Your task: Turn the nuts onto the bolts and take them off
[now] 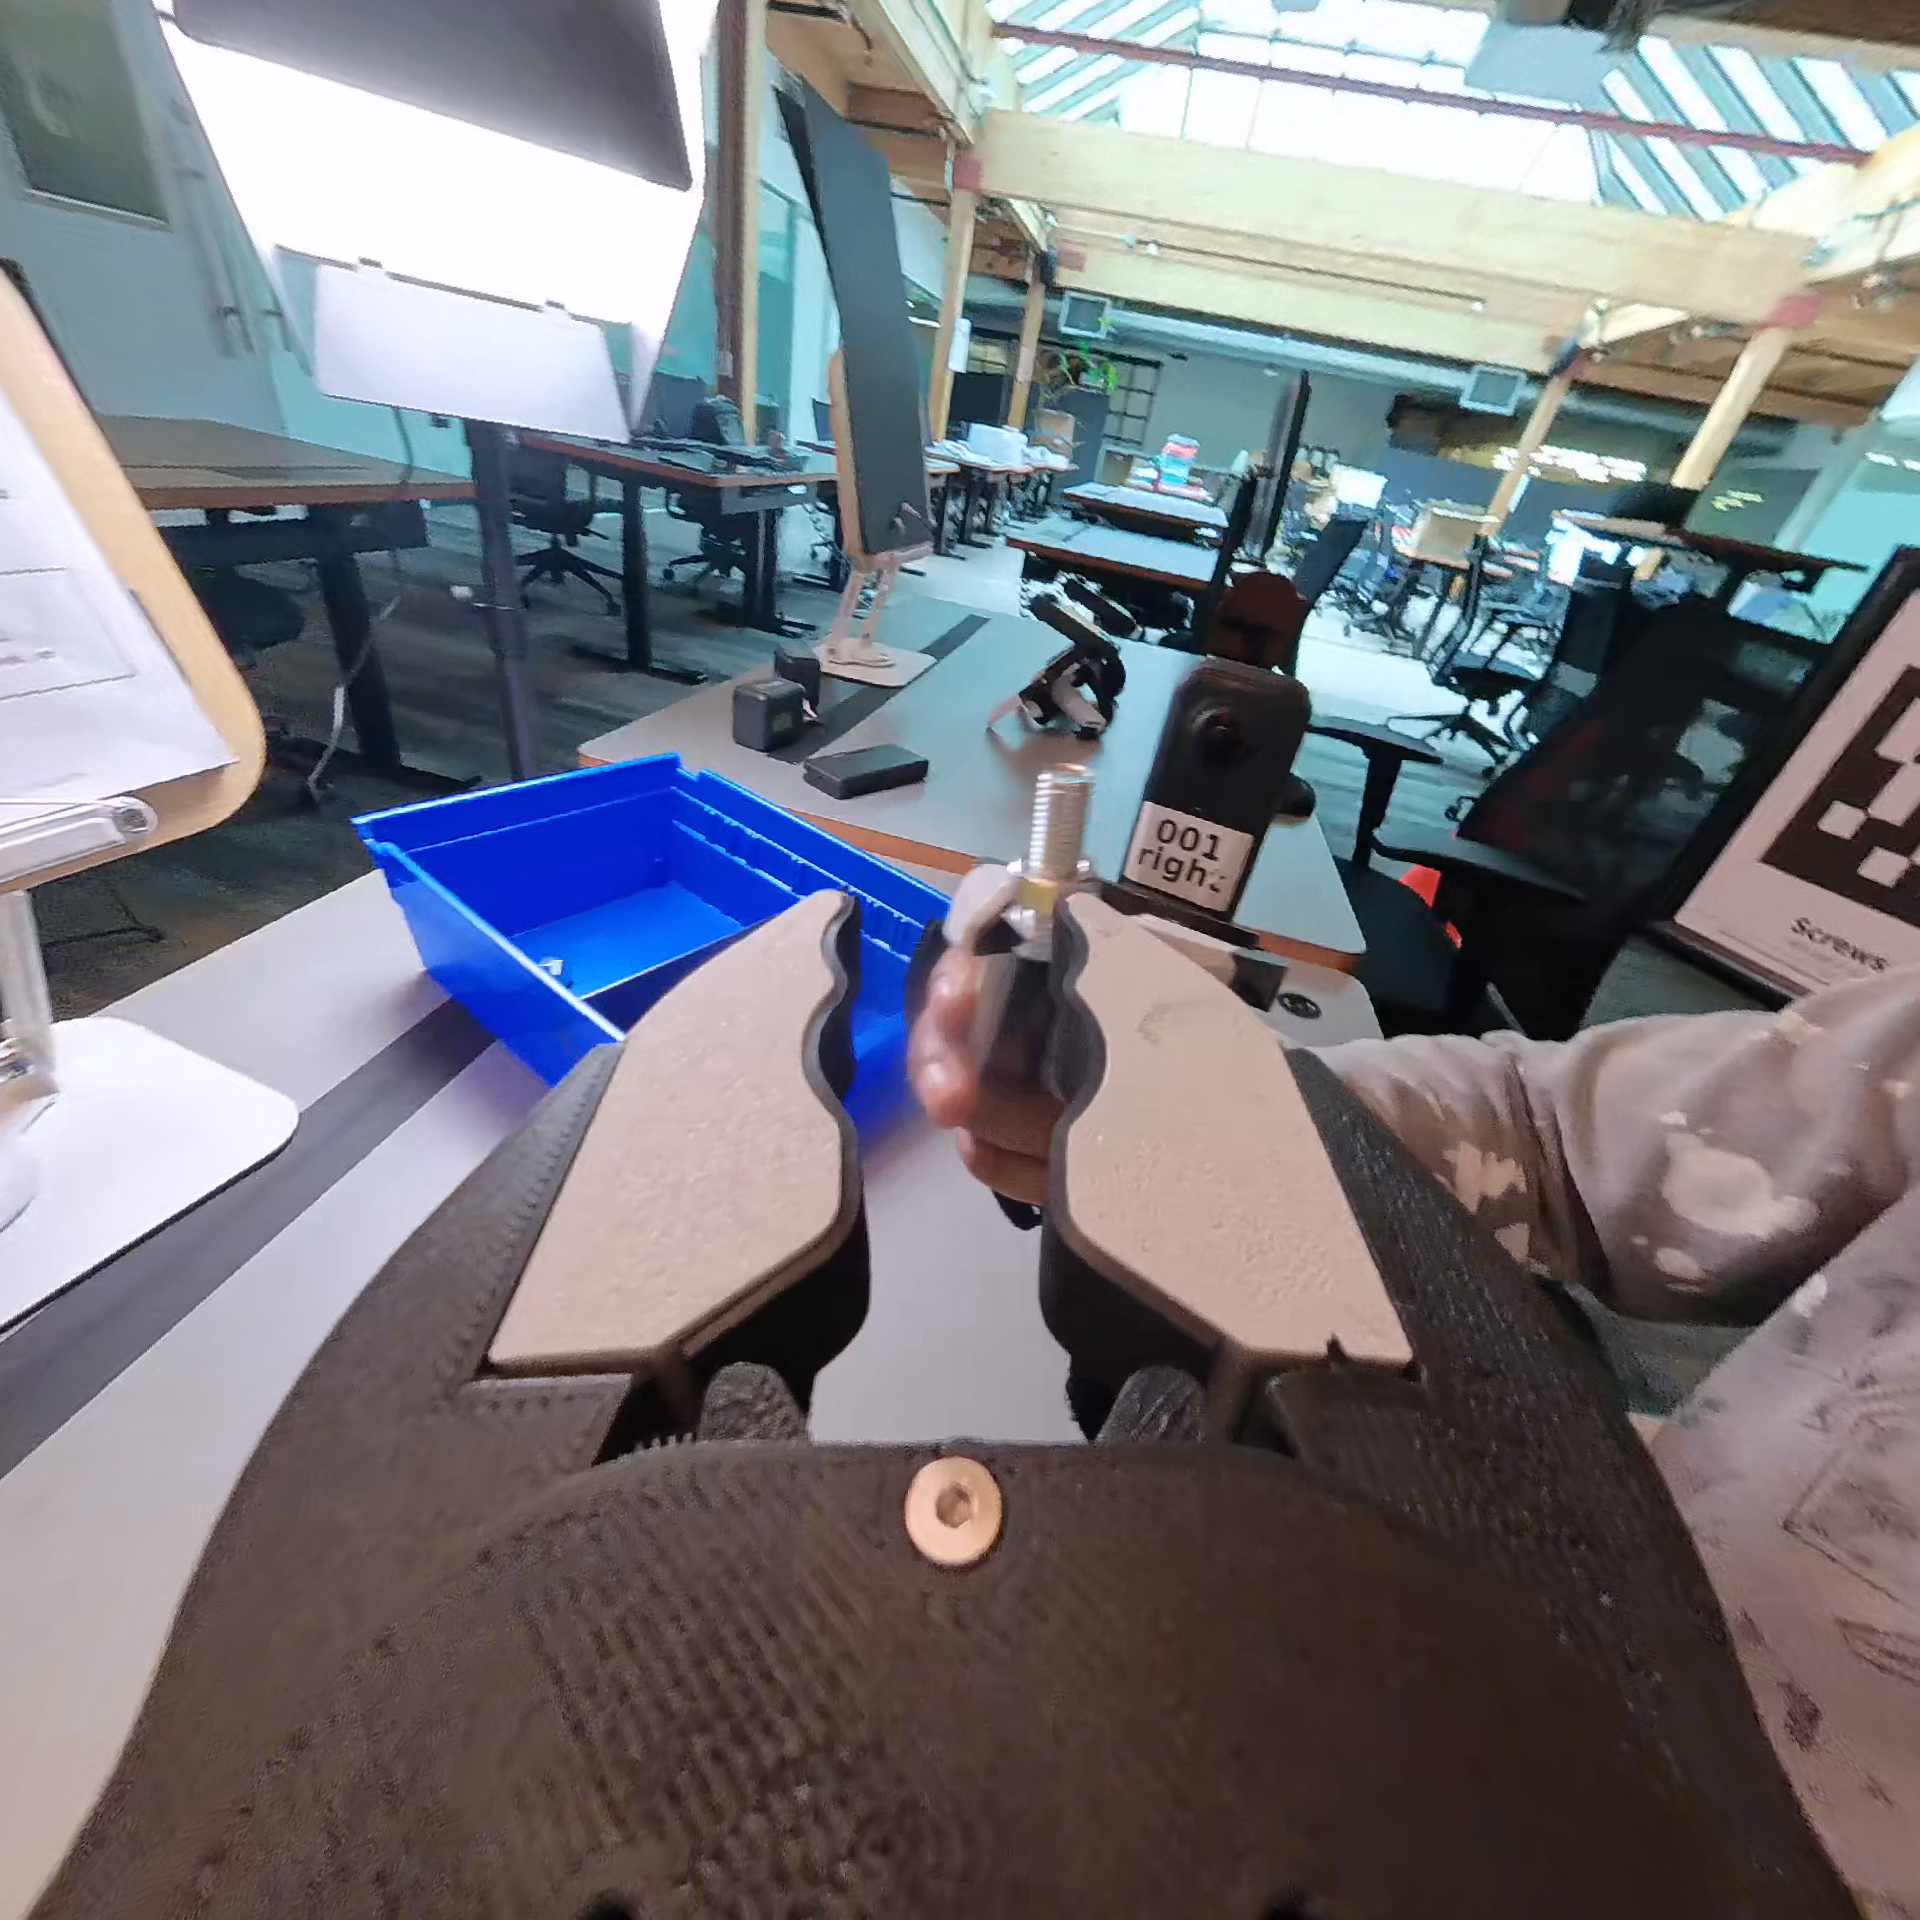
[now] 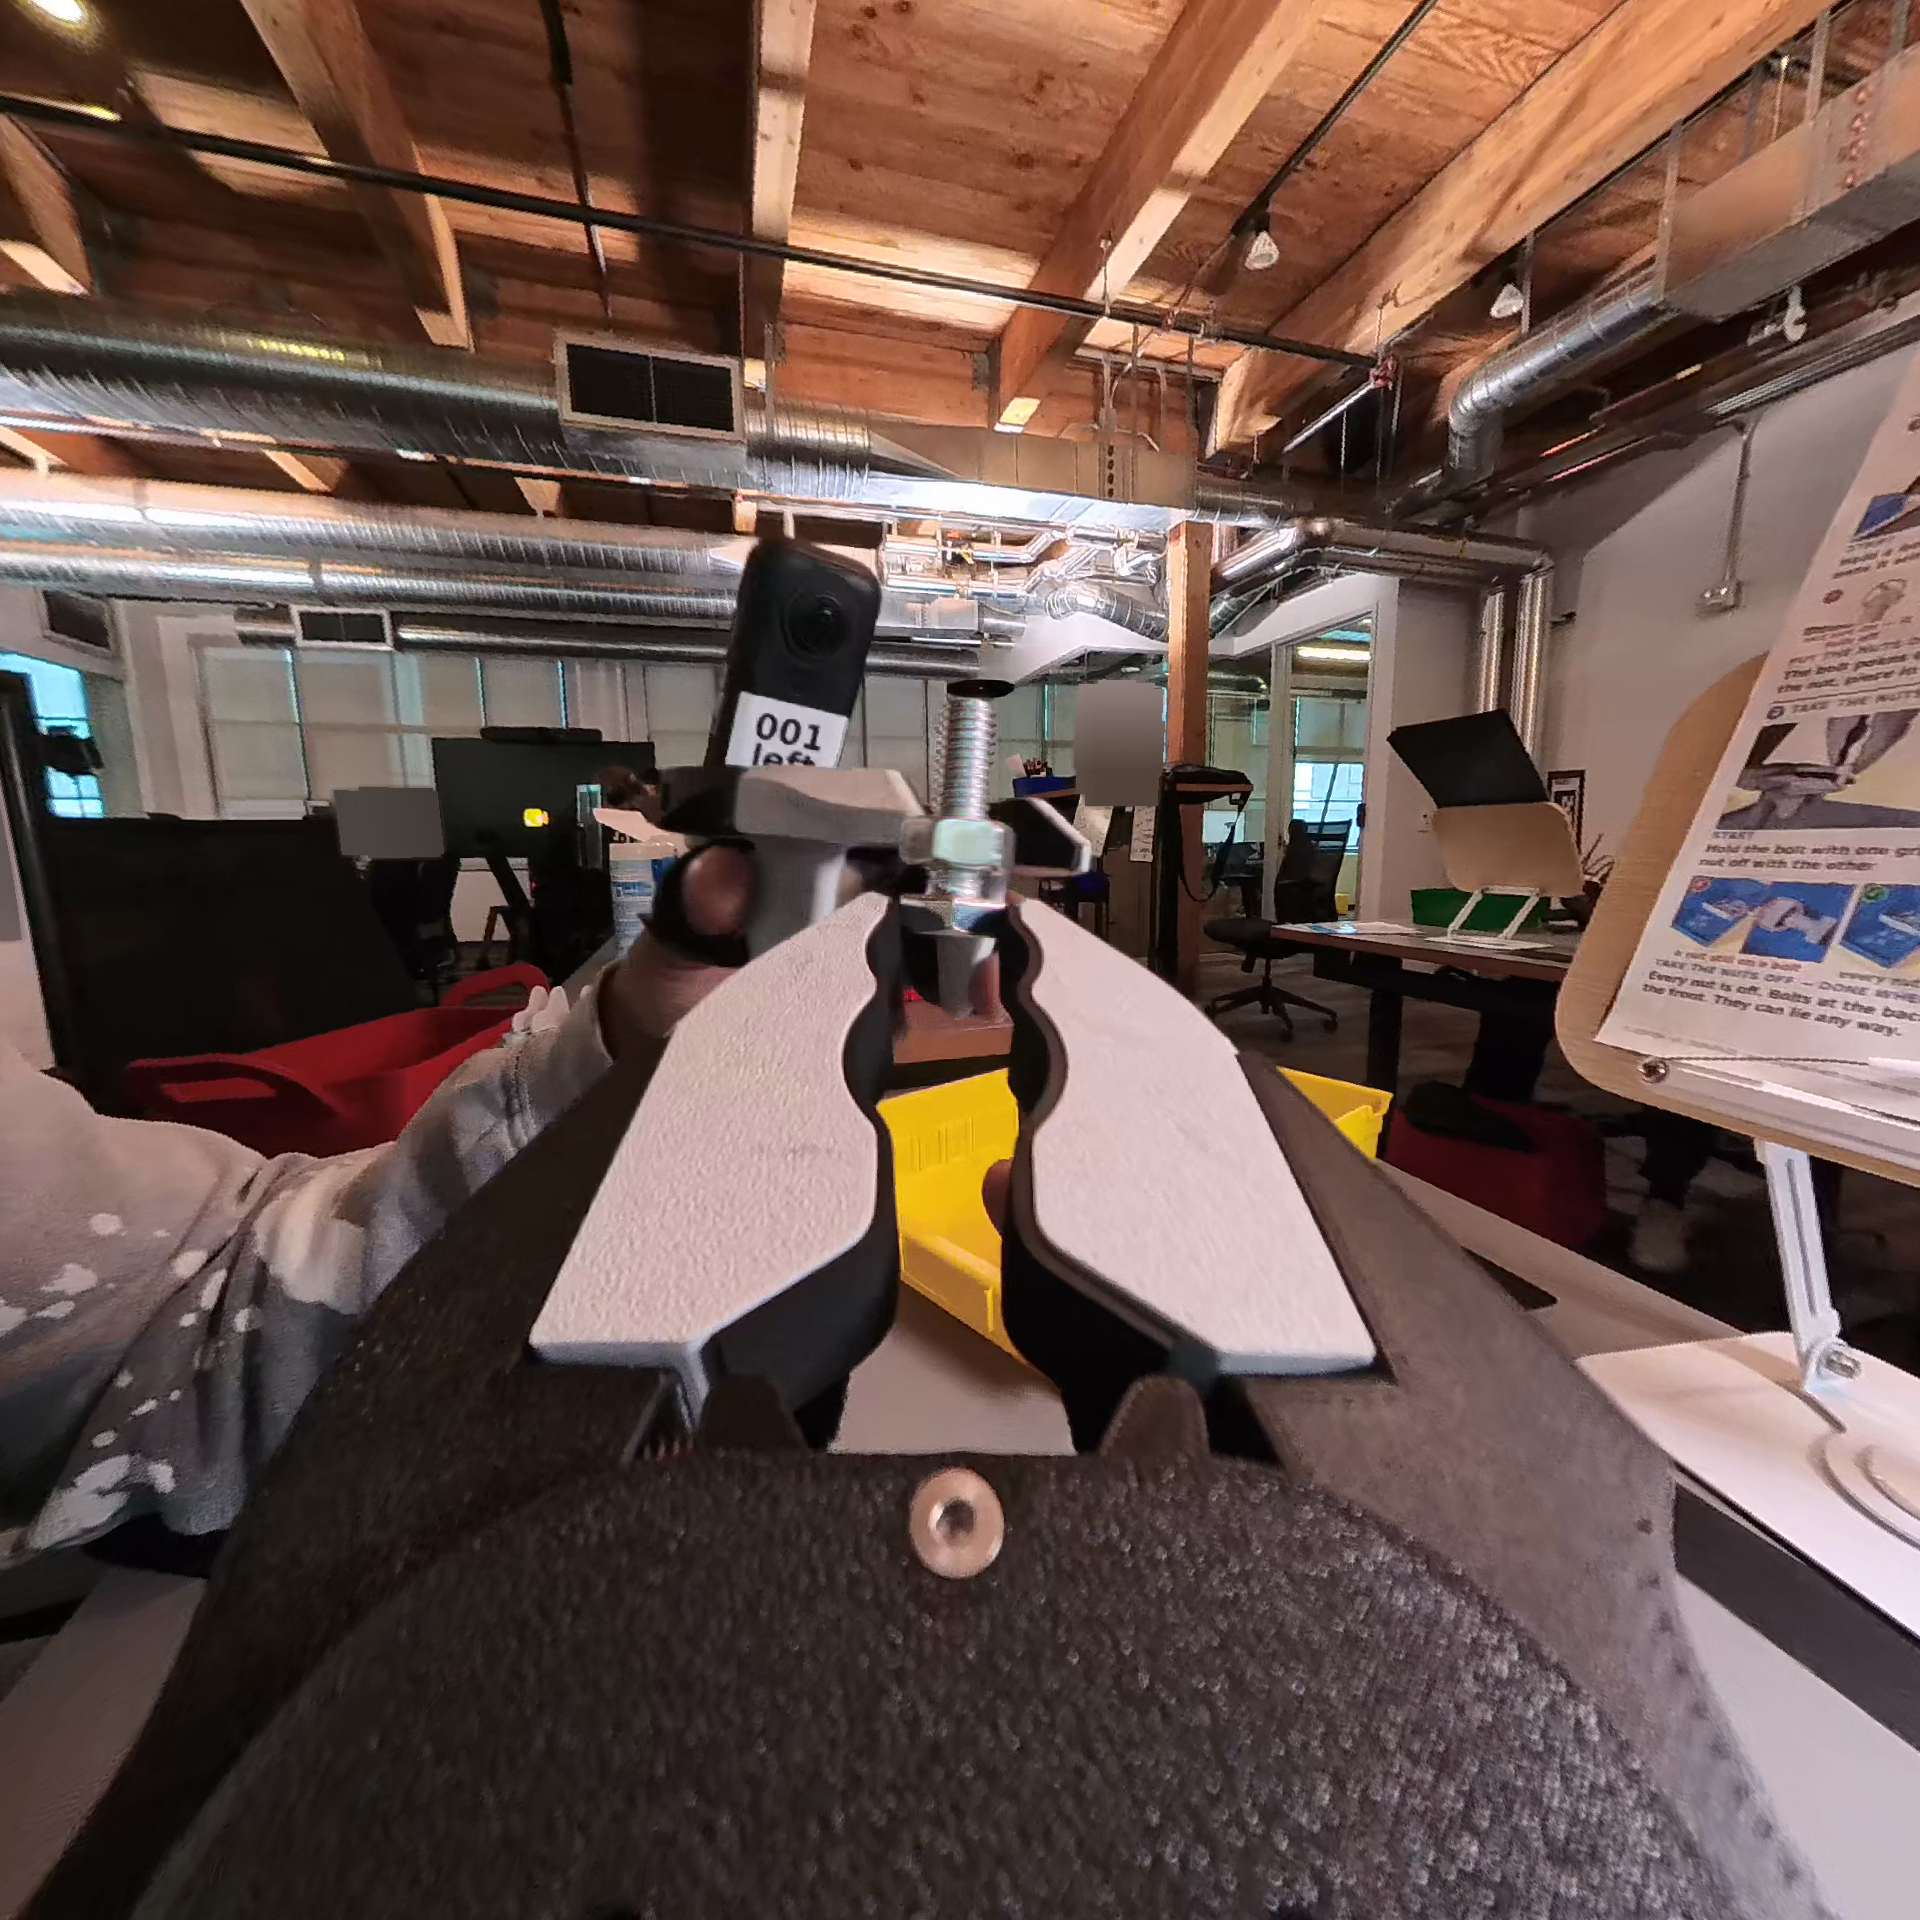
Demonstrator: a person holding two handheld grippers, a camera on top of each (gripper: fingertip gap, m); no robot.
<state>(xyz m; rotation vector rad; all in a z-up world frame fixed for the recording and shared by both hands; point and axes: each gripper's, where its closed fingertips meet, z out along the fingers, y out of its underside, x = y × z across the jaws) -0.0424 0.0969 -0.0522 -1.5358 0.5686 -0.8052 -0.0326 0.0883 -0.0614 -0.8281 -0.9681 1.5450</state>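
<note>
Right tool [image 2: 954, 920] is clenched on the head of the bolt [image 2: 966, 748], which stands upright dead centre in the right wrist view, threads pointing at the ceiling. The nut [image 2: 966, 842] sits low on the shank, just above those gripping tips. Over in the left wrist view, the left tool [image 1: 956, 920] looks released: its jaws are parted wider than the nut and sit on either side of it, with the bolt showing close against the right-hand finger, upper middle of the frame. A blue bin [image 1: 499, 935] waits on the table [image 1: 156, 1455] at centre left, and a yellow bin [image 2: 945, 1247] peeks through the gap at lower centre of the right wrist view. Now, handling: this looks like plain steel, small, rigid, nothing to crush, but smooth and shiny, so expect slip under a twisting load. The best hold on the nut is probably across two opposite flats, pads square on, not on the corners. The bolt wants a firm clamp on its head so that it does not spin along. If the nut is pinched off-centre it may cock on the threads and bind.
</note>
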